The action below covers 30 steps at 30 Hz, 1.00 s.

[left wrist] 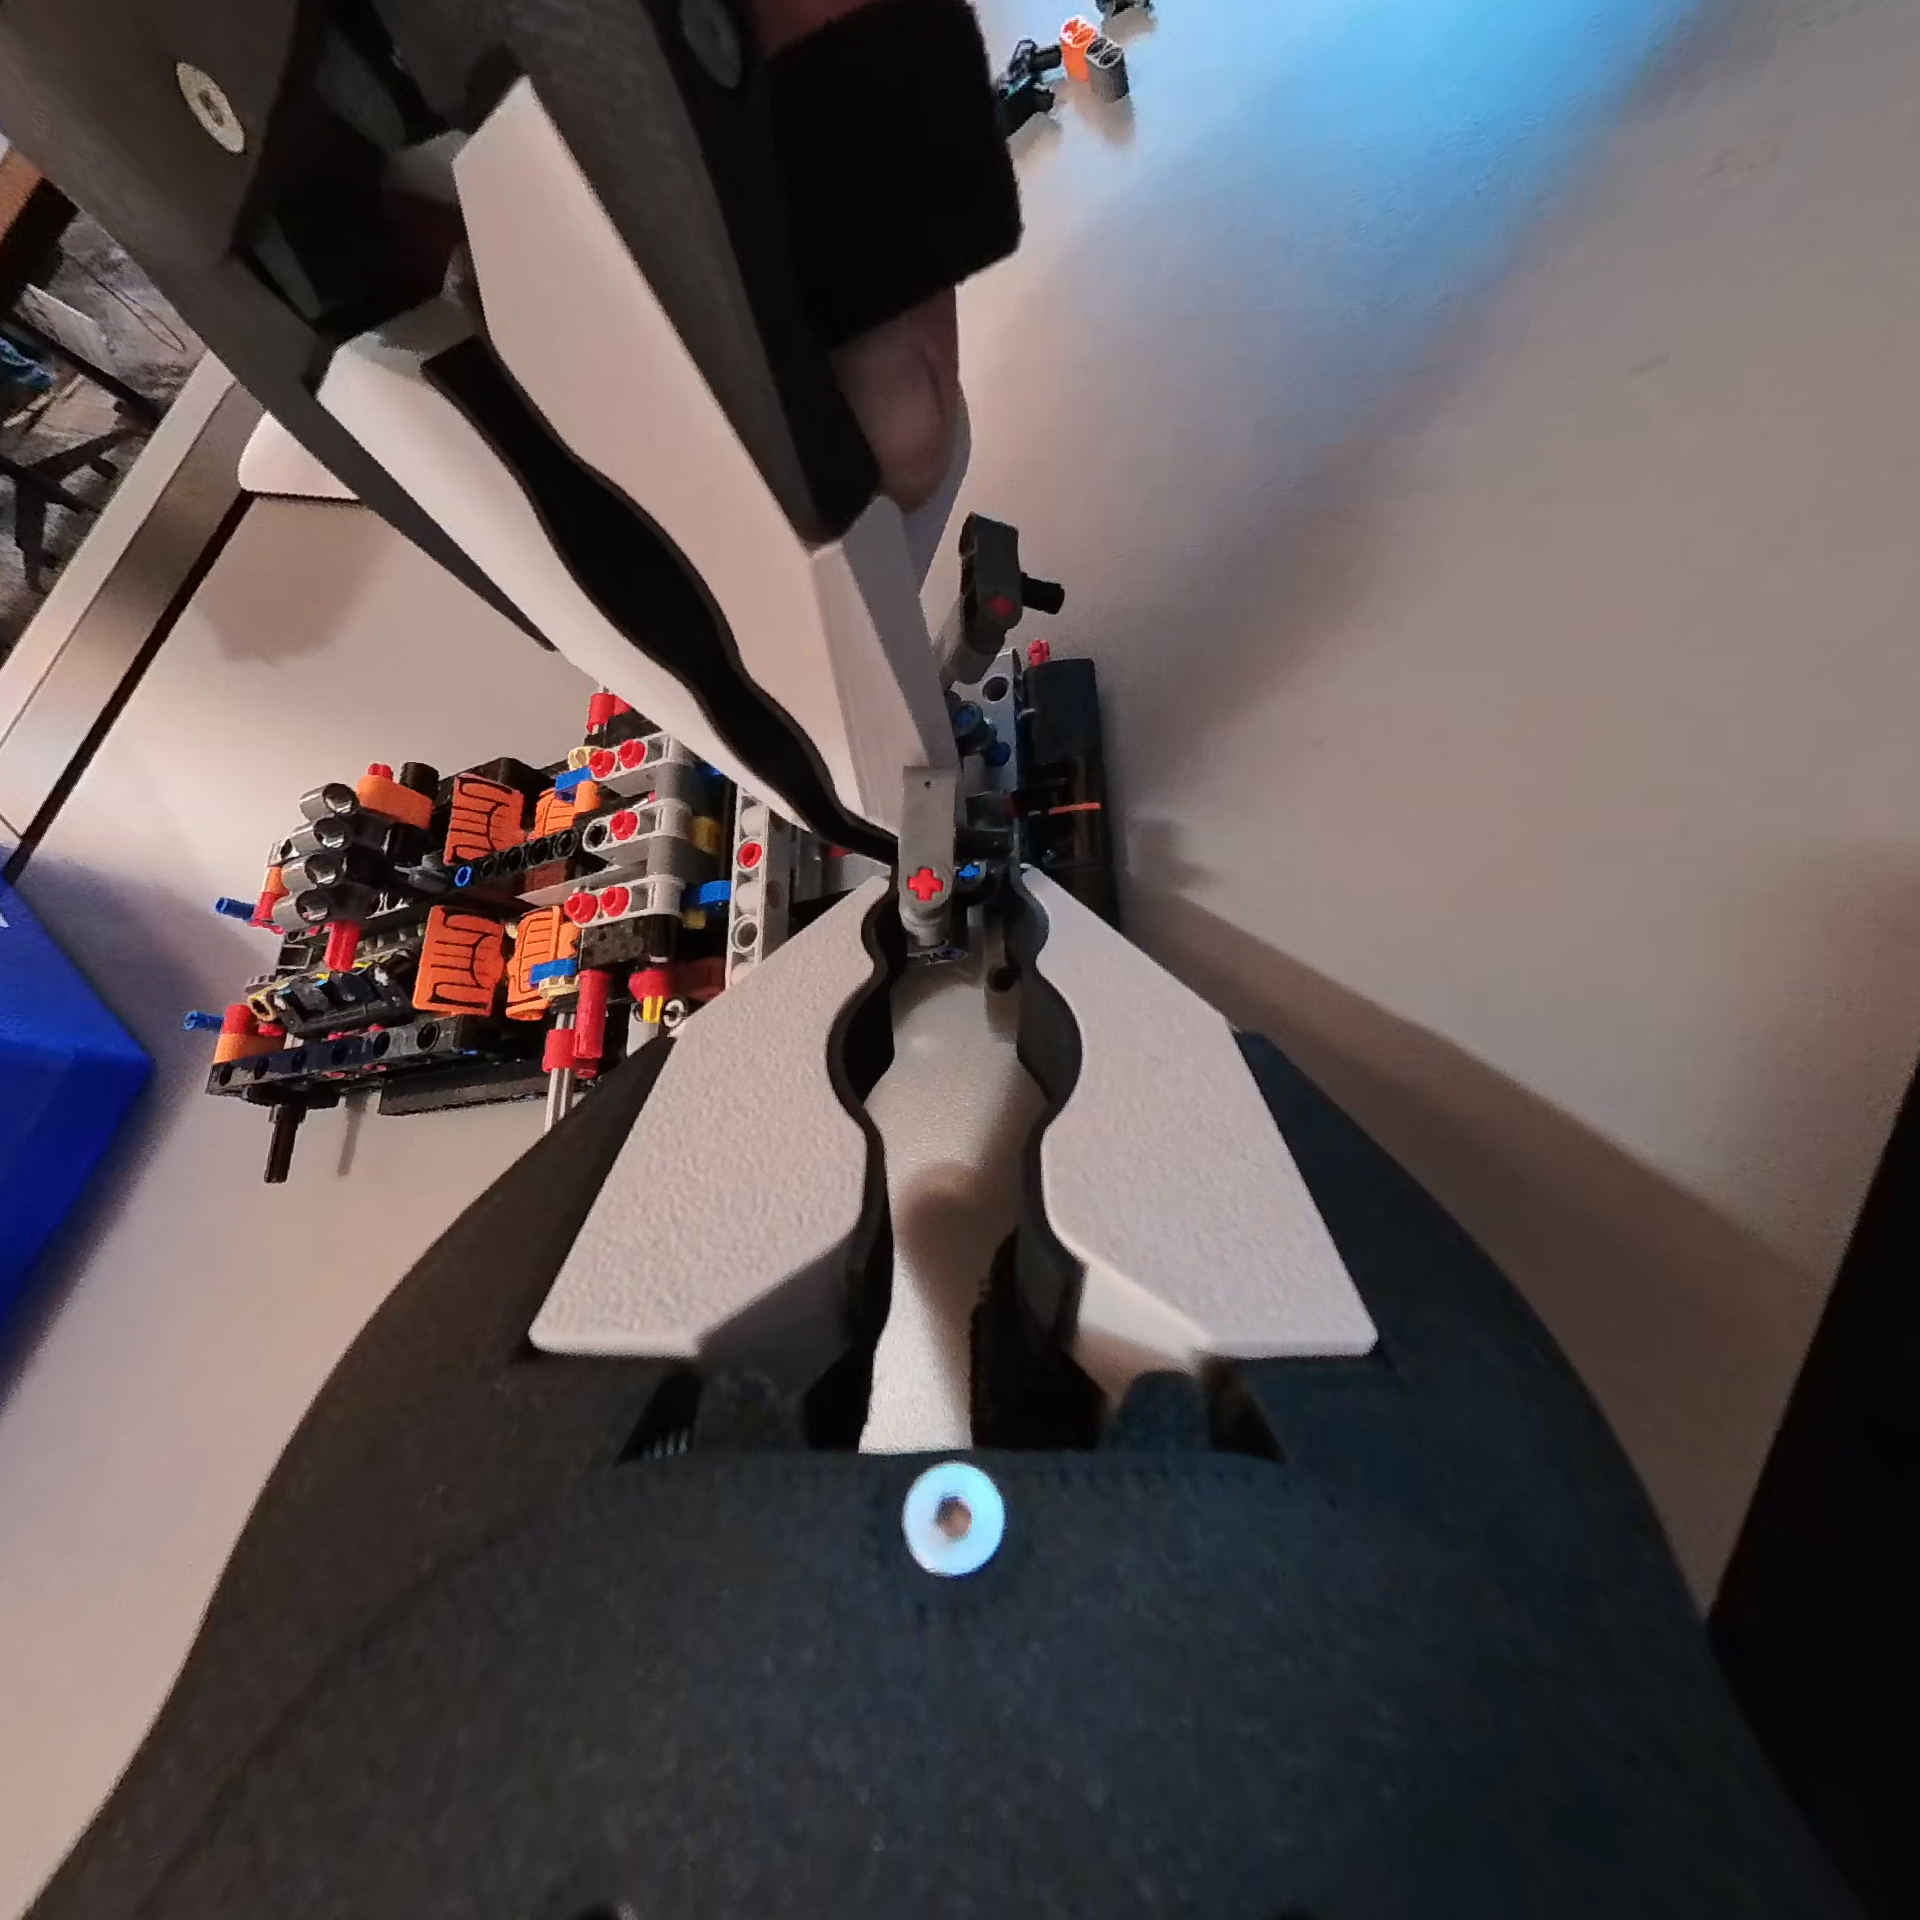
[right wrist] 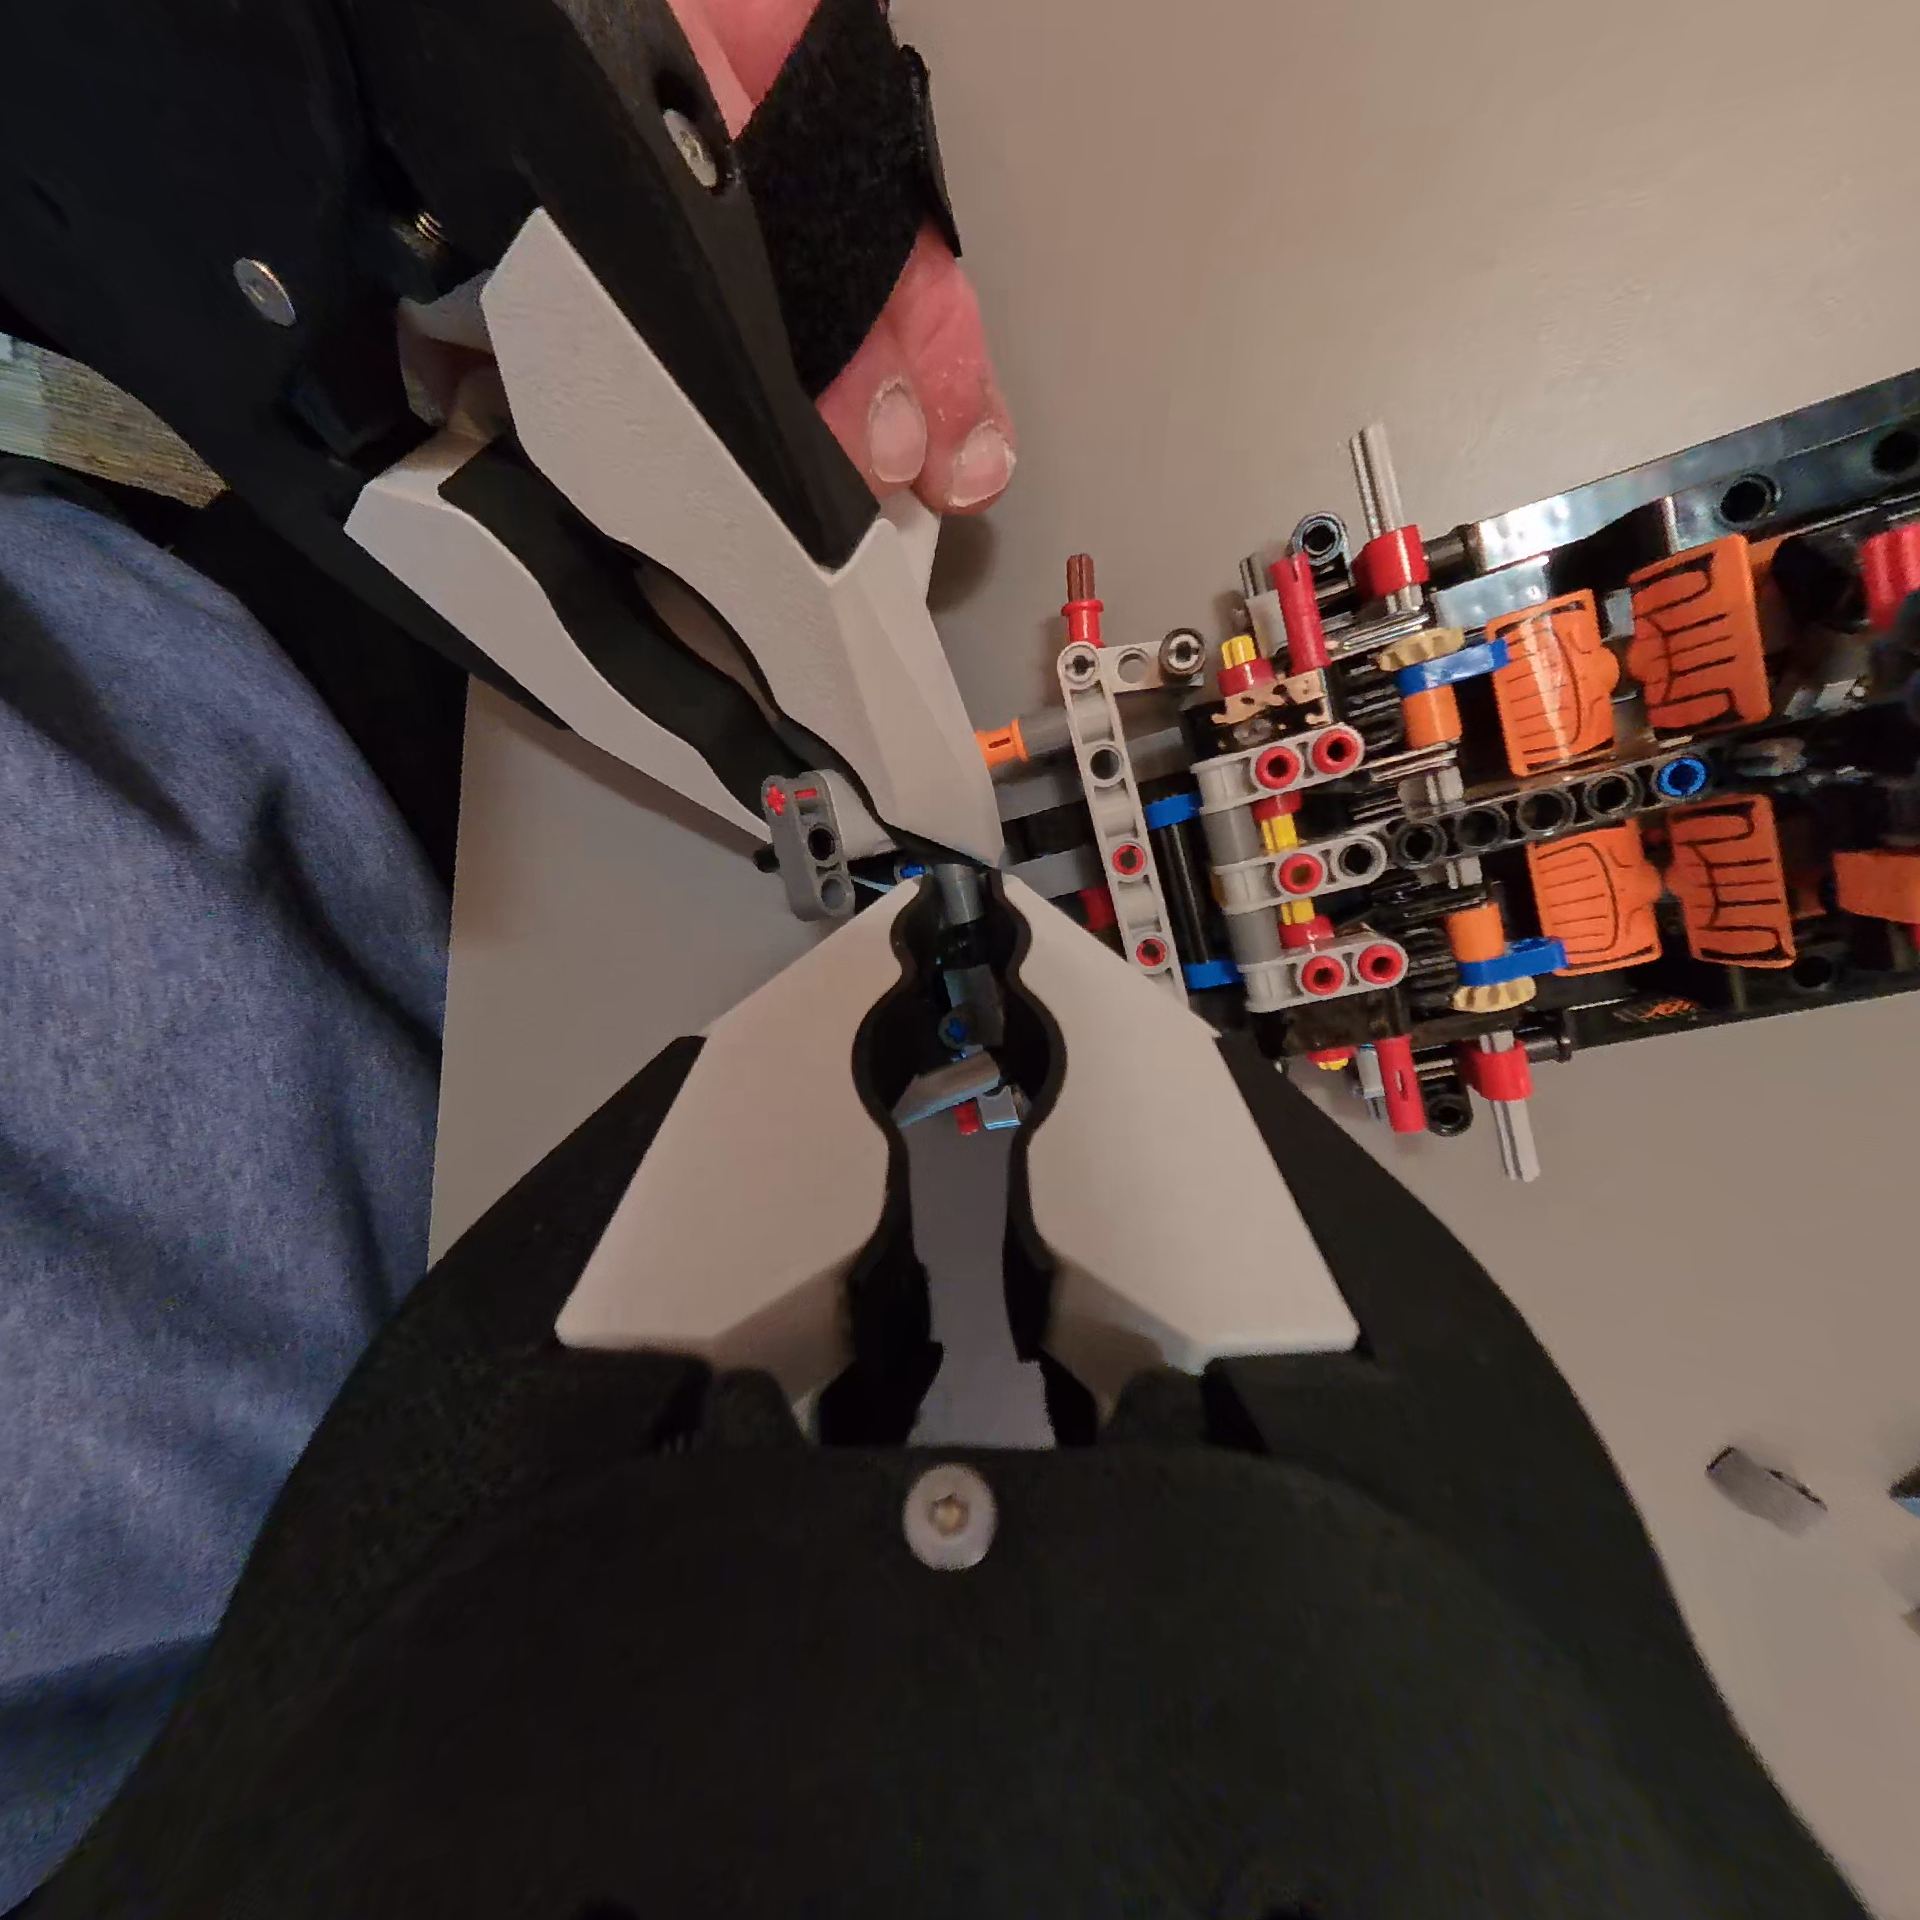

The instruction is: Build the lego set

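The lego model (left wrist: 468, 914), black and grey with orange panels and red and blue pins, lies on the pale table; it also shows in the right wrist view (right wrist: 1558, 810). My left gripper (left wrist: 956, 894) is shut on a grey liftarm with a red cross axle (left wrist: 925, 883) at the model's near end. My right gripper (right wrist: 961, 883) is shut on a dark grey part (right wrist: 961, 904) at that same end. Each gripper reaches in from the upper left of the other's view, and the tips nearly touch. The grey liftarm (right wrist: 816, 847) sticks out under the left gripper.
A blue box (left wrist: 52, 1039) stands at the left. Loose orange and black pieces (left wrist: 1081, 52) lie far off on the table (left wrist: 1455, 520). A loose grey piece (right wrist: 1766, 1496) lies at the right. A person's blue-clothed body (right wrist: 208, 935) is beyond the table edge. My two grippers' fingertips are within a few centimetres of each other.
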{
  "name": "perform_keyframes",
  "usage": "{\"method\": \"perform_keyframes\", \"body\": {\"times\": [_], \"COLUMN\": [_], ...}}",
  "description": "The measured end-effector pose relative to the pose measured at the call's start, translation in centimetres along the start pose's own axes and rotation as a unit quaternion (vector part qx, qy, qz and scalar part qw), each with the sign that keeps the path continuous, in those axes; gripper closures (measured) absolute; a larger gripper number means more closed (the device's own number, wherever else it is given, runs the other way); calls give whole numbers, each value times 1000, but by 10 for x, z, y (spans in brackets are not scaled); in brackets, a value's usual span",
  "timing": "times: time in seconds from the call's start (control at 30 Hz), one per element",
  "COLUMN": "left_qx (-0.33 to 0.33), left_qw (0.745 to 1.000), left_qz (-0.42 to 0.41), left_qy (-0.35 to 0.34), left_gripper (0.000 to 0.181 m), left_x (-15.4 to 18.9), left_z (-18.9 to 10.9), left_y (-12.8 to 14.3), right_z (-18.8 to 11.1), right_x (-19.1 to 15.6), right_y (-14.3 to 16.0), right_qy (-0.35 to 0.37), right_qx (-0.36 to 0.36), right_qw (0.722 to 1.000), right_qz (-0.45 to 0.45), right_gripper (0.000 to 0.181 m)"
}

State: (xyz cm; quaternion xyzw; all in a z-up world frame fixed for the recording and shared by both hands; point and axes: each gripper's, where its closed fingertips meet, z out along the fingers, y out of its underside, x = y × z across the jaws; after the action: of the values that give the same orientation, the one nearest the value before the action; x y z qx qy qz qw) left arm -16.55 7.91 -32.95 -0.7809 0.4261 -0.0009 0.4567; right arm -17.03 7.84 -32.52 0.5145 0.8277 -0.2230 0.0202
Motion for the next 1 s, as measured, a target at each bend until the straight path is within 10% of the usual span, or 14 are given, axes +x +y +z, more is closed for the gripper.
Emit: {"method": "perform_keyframes", "body": {"times": [0.67, 1.0], "left_qx": [-14, -15], "left_qw": [1000, 1000], "left_qz": [1, 3], "left_qy": [7, 7], "left_gripper": [165, 165], "left_x": [3, 3], "left_z": [3, 3], "left_y": [3, 2], "right_z": [-20, -22], "right_x": [-2, 8], "right_y": [2, 20], "right_qy": [33, 42], "right_qx": [12, -97], "right_qw": [998, 986], "right_qz": [-52, -127], "right_gripper": [163, 171]}}
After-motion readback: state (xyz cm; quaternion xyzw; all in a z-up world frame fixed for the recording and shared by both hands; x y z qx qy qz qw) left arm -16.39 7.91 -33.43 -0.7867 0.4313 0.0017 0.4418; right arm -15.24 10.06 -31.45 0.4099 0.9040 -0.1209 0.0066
